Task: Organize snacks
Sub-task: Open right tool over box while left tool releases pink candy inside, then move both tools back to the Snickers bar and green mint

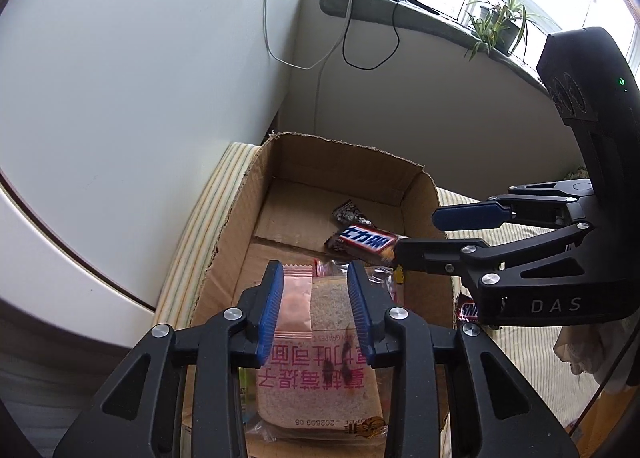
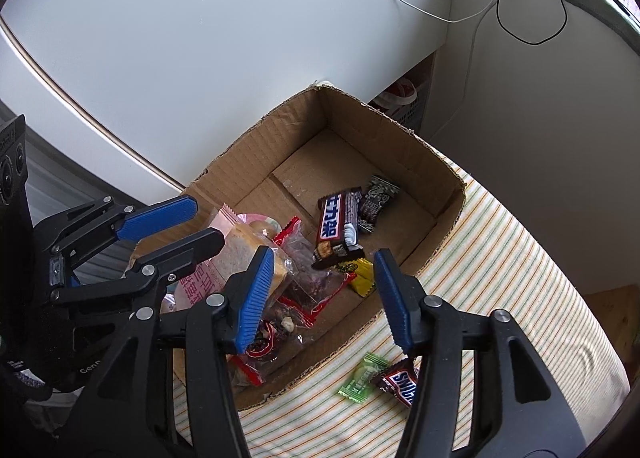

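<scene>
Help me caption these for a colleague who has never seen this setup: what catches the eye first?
A torn cardboard box on a striped cloth, holding a Snickers bar and a wrapped bread slice. Two blue-padded grippers hang over it, the left gripper above the bread, the right gripper open. A green candy lies outside the box.

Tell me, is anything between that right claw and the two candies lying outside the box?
Nothing visible. The right gripper hangs open above the box's near wall, and the green candy and Snickers bar lie uncovered on the striped cloth just below.
</scene>
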`<control>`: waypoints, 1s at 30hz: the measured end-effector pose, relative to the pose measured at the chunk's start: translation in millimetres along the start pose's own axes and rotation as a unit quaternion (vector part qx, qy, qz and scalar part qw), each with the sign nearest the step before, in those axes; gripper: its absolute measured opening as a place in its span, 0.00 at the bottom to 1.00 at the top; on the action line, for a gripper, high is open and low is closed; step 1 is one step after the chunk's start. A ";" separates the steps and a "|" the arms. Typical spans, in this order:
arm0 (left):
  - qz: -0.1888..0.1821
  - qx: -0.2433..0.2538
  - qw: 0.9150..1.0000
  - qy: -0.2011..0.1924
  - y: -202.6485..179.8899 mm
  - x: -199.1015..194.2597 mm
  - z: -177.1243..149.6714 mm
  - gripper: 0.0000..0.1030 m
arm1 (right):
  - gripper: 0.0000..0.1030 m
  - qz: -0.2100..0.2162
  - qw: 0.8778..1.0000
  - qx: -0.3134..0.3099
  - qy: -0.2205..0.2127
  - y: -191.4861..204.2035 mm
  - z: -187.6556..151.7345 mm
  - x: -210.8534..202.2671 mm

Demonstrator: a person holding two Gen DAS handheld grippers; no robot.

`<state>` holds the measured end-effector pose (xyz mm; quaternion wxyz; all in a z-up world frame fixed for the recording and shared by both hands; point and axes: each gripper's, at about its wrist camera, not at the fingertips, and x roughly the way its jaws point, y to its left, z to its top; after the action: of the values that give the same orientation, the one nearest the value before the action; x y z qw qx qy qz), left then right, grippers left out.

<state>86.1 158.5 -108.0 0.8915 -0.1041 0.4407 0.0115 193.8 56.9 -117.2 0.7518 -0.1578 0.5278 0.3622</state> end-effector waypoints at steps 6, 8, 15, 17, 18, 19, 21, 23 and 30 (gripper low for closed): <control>0.000 -0.001 1.000 -0.002 -3.7 -3.0 1.3 0.31 | 0.53 -0.003 1.000 0.007 -0.006 -15.6 -8.4 -15.5; -0.002 -0.002 1.000 -0.002 -5.2 -4.7 0.8 0.31 | 0.53 -0.005 1.000 0.012 -0.007 -23.9 -11.6 -18.9; -0.006 -0.001 1.000 -0.001 -15.2 -9.6 -1.6 0.31 | 0.53 -0.015 1.000 0.017 -0.011 -47.6 -29.6 -37.3; -0.005 0.002 1.000 -0.002 -18.9 -11.6 -3.2 0.31 | 0.53 -0.021 1.000 0.016 -0.009 -53.4 -36.7 -41.4; -0.006 0.001 1.000 -0.002 -20.3 -13.1 -4.4 0.31 | 0.53 -0.023 1.000 0.014 -0.006 -56.7 -40.7 -42.6; -0.009 -0.001 1.000 -0.002 -21.7 -14.5 -5.6 0.31 | 0.53 -0.023 1.000 0.012 -0.002 -60.1 -45.0 -42.8; -0.011 -0.002 1.000 -0.001 -26.2 -16.4 -7.9 0.31 | 0.53 -0.028 1.000 0.007 0.007 -65.8 -54.0 -41.5; -0.013 -0.001 1.000 -0.002 -31.5 -19.4 -10.6 0.31 | 0.53 -0.029 0.999 0.004 0.017 -71.4 -63.6 -40.1; -0.037 0.000 0.999 0.002 -65.6 -27.8 -28.4 0.31 | 0.53 -0.014 0.999 -0.013 0.043 -82.7 -92.9 -27.0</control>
<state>54.2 90.7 -91.3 0.8905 -0.1204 0.4382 -0.0219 184.5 -67.8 -141.2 0.7315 -0.1901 0.5524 0.3516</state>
